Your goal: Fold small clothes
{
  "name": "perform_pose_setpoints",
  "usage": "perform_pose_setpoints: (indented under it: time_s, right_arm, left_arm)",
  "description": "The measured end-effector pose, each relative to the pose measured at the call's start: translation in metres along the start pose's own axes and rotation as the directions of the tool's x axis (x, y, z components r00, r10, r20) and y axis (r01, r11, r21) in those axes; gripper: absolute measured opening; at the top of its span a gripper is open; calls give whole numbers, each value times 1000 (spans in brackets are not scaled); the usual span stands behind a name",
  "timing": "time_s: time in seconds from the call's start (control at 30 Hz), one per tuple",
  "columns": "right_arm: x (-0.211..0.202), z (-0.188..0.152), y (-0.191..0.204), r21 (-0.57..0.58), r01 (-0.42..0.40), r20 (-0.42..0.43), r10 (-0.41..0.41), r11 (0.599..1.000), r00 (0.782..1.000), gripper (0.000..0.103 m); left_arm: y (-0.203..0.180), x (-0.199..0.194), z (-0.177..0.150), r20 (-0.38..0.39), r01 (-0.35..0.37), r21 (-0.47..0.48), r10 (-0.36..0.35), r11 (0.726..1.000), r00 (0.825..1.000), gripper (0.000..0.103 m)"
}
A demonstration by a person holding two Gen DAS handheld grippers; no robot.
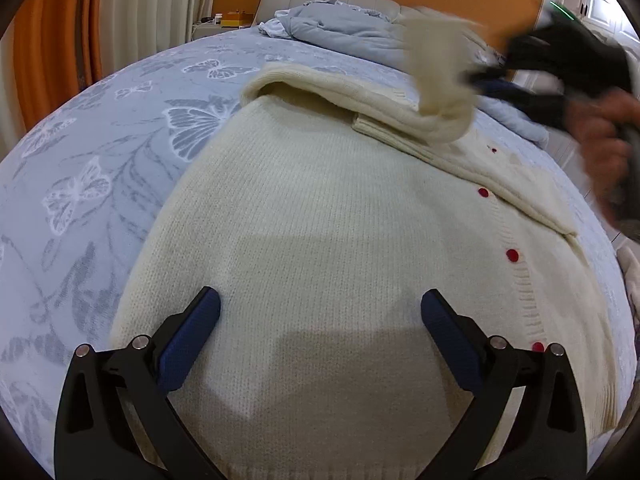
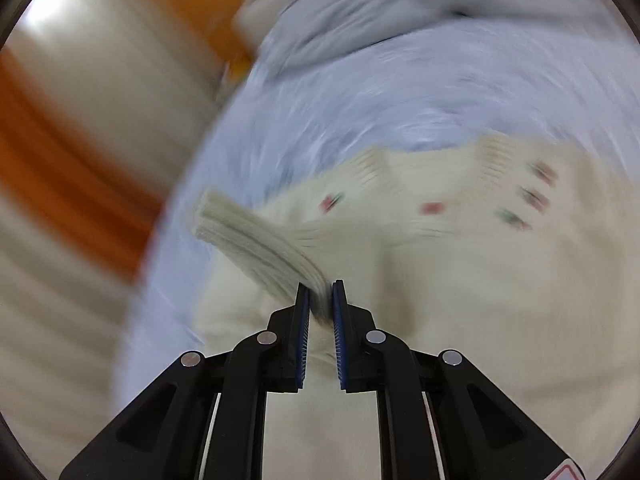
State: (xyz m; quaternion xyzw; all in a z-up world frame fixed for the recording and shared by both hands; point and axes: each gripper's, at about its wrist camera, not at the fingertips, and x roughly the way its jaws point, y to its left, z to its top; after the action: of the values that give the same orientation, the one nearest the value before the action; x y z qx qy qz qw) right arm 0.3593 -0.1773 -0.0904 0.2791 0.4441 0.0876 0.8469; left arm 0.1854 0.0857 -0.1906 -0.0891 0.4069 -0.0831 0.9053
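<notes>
While the left gripper (image 1: pixel 320 308) hangs open over the cardigan (image 1: pixel 320 220), the right gripper (image 2: pixel 320 292) pinches the cuff (image 2: pixel 248 232); next, lay that sleeve across.

1. 1 cream knit cardigan (image 1: pixel 312 208) on the bed, that's the only garment being worked on.
2. Red buttons (image 1: pixel 512 255) along its front edge: 4 clear ones in the left wrist view, plus maybe 1 tiny one further up, hard to tell.
3. 1 ribbed sleeve cuff (image 2: pixel 244 232) lifted up; the right wrist view is super blurry.
4. 2 sets of tongs: left tongs (image 1: pixel 320 316) and right tongs (image 2: pixel 321 300).
5. 1 bed (image 1: pixel 100 152) with a butterfly-print cover.
6. 1 bunched-up grey blanket (image 1: pixel 332 24) by the headboard.
7. 1 orange curtain (image 1: pixel 48 32).
</notes>
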Motion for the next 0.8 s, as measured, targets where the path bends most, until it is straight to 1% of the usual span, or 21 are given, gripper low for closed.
perform_pose_setpoints:
  time_s: [0.03, 0.07, 0.1, 0.13, 0.17, 0.2, 0.23, 0.27, 0.3, 0.33, 0.37, 0.4, 0.47, 0.53, 0.57, 0.63, 0.67, 0.7, 0.73, 0.77, 0.8]
  right_arm:
    - [-16, 0, -24, 70, 14, 31, -16, 997, 999, 7]
    - [-32, -6, -59, 146, 85, 56, -94, 986, 994, 4]
    - [-36, -10, -78, 177, 136, 51, -147, 975, 988, 5]
    - [-36, -16, -99, 211, 199, 24, -209, 957, 978, 10]
    - [-33, -24, -124, 244, 254, -31, -254, 936, 967, 13]
    - [-32, -31, -139, 269, 264, -66, -256, 926, 965, 6]
    - [-36, -36, -148, 291, 214, -56, -207, 932, 977, 5]
    - [-41, -38, -149, 308, 188, -41, -184, 933, 982, 11]
    - [-47, -37, -149, 320, 168, -21, -171, 932, 985, 17]
    - [-50, -34, -147, 318, 162, -10, -167, 934, 986, 40]
    - [-53, -31, -142, 309, 148, 16, -160, 940, 987, 65]
    - [-52, -26, -138, 304, 144, 28, -160, 942, 987, 70]
    - [-45, -16, -132, 303, 136, 37, -154, 943, 987, 71]
    - [-27, 5, -132, 314, 119, 13, -130, 942, 991, 71]
    - [-12, 11, -132, 322, 141, -27, -140, 936, 990, 71]
    - [3, 14, -133, 334, 178, -78, -161, 926, 984, 71]
    - [10, 17, -127, 319, 199, -71, -186, 927, 980, 66]
    - [8, 15, -123, 309, 192, -59, -183, 931, 981, 49]
    - [12, 18, -115, 294, 145, -56, -134, 945, 989, 9]
    - [9, 18, -111, 287, 138, -62, -125, 948, 990, 10]
    - [2, 23, -105, 274, 97, -25, -94, 957, 995, 10]
  left_arm:
    - [0, 1, 1, 1, 0, 0, 0, 1000, 1000, 98]
    - [-1, -1, -1, 1, -1, 1, 1, 1000, 1000, 98]
    - [-2, -2, -1, 1, -2, 2, 2, 1000, 1000, 98]
    - [-2, -1, 0, -1, -2, 2, 2, 1000, 1000, 98]
    - [-3, -3, -1, -3, -2, 2, 2, 1000, 1000, 98]
    - [-3, -3, 1, -11, -4, 3, 4, 1000, 1000, 98]
    - [-4, -3, 5, -23, -6, 4, 6, 1000, 1000, 98]
    - [-5, -5, 8, -35, -5, 2, 5, 1000, 999, 98]
    - [-4, -8, 16, -51, 18, -25, -19, 1000, 999, 98]
    - [-1, -12, 25, -57, 73, -88, -78, 993, 995, 98]
    - [4, -16, 34, -44, 136, -170, -145, 976, 988, 98]
    - [12, -21, 48, 4, 190, -284, -198, 940, 980, 98]
    - [22, -17, 81, 78, 244, -435, -234, 867, 969, 98]
    - [29, -1, 107, 92, 246, -510, -232, 824, 968, 98]
    - [33, 11, 121, 86, 236, -539, -226, 808, 970, 98]
    - [42, 43, 148, 37, 170, -596, -184, 785, 982, 98]
    - [46, 53, 156, 26, 149, -618, -170, 771, 985, 98]
    - [52, 63, 163, 20, 131, -646, -155, 752, 988, 98]
    - [57, 70, 167, 19, 119, -672, -143, 731, 990, 95]
    - [62, 77, 171, 30, 125, -701, -146, 703, 989, 85]
    - [64, 81, 175, 31, 128, -707, -150, 695, 988, 76]
